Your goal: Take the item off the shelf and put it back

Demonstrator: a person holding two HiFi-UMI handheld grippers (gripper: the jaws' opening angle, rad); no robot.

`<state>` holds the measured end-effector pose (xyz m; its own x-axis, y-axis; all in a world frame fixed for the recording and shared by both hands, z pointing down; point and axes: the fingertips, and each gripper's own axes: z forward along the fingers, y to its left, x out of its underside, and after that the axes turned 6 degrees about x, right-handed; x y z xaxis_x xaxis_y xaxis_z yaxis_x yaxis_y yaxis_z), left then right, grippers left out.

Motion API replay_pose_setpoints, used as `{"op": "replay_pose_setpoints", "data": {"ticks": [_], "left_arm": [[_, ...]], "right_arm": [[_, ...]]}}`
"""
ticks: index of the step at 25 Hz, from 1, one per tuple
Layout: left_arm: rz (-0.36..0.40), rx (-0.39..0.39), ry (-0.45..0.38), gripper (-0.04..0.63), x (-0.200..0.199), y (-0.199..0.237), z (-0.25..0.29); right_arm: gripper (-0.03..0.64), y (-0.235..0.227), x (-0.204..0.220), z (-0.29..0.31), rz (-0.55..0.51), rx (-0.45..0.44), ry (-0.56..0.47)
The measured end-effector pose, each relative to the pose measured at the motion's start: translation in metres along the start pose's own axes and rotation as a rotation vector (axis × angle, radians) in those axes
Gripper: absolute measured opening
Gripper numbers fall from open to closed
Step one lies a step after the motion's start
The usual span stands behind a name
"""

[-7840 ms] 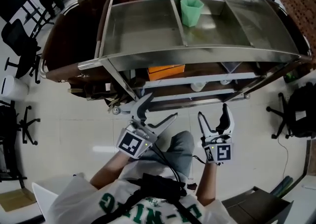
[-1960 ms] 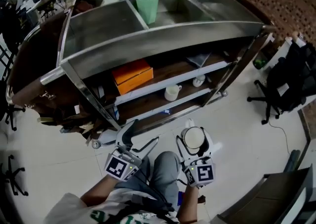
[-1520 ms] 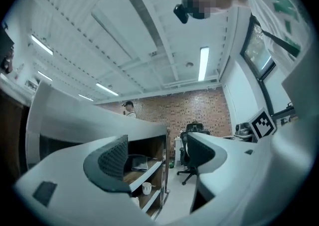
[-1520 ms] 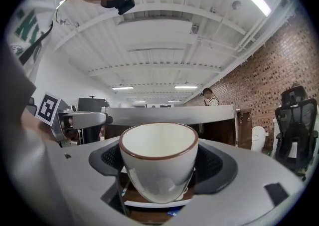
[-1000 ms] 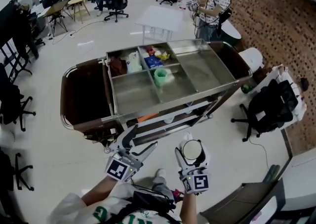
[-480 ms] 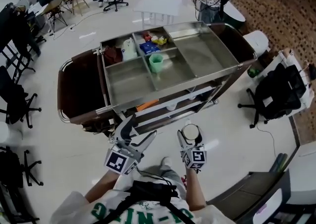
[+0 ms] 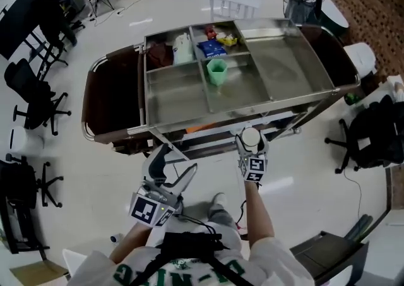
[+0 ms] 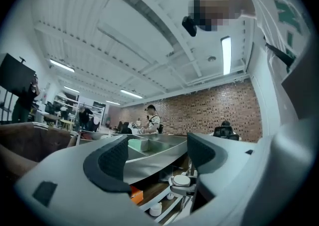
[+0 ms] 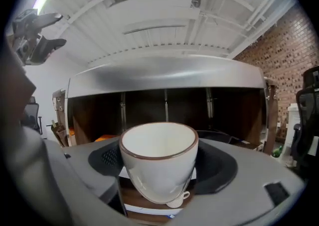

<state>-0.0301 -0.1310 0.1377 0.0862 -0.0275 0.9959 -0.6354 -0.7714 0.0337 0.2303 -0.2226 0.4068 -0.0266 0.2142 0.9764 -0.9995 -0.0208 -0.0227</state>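
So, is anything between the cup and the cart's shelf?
Nothing: in the right gripper view the cup, gripped by the right tongs, faces the open shelf, bare air between.

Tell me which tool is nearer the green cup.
Right. The right tool, gripping a white cup, is at the cart's front edge facing the green cup; the left tool hangs farther off, over the floor.
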Motion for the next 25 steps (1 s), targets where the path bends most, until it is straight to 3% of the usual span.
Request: {"op": "replay_pose_setpoints", "data": {"ticks": [6, 10, 12, 21, 25], "left_arm": [[-0.041, -0.154, 0.036, 0.365, 0.004, 0.015, -0.017], [-0.066, -0.205, 0.095, 0.365, 0.016, 0.009, -0.027], [-0.076, -0.221, 0.121, 0.365, 0.02, 0.004, -0.029], [-0.094, -0.234, 0.097, 0.365, 0.01, -0.024, -0.012], [-0.058, -0.237, 0.104, 0.365, 0.009, -0.021, -0.011]], "right_arm": [[0.422, 0.01, 0.009, 0.075, 0.003, -0.105, 0.01], [0.422, 0.015, 0.013, 0.111, -0.055, -0.136, 0.012], [0.421, 0.015, 0.023, 0.129, -0.073, -0.137, 0.029], [0.423, 0.008, 0.045, 0.167, -0.026, -0.154, 0.046], [0.474, 0.0, 0.038, 0.156, -0.014, -0.15, 0.057]]}}
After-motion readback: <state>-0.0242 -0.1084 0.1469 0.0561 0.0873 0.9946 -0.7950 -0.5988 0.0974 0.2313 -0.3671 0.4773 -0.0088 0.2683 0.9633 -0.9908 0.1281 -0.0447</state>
